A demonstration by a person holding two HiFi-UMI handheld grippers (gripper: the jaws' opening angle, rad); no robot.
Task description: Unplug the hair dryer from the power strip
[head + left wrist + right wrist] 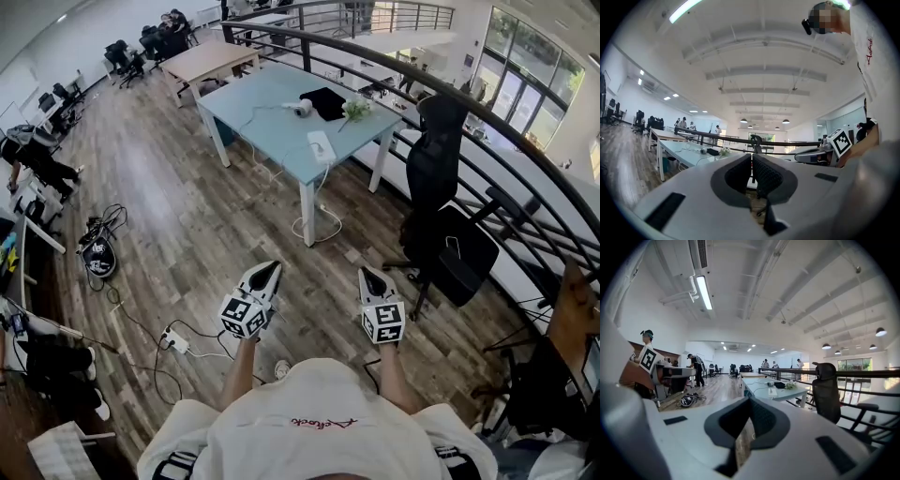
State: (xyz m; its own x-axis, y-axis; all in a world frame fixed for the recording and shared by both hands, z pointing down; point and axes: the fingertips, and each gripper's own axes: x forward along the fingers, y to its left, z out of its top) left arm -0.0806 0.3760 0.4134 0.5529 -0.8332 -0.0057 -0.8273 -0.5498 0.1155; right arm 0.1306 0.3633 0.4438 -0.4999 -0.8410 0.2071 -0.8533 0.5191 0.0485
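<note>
A white hair dryer [300, 108] lies on a light blue table [272, 122] far ahead of me, its cord running to a white power strip [321, 146] near the table's front edge. My left gripper [268, 272] and right gripper [370, 276] are held side by side above the wooden floor, well short of the table. Both are shut with nothing between the jaws. The left gripper view looks past its closed tips [751, 164] at the distant table [679, 150]. The right gripper view shows its tips [749, 404], the hair dryer [769, 384] and the power strip [772, 392].
A black office chair [441, 216] stands right of the table beside a curved dark railing [487, 112]. On the floor at left lie another white power strip [175, 339] with cables and a cable bundle [97, 255]. A small plant [356, 109] and a black item [326, 101] share the table.
</note>
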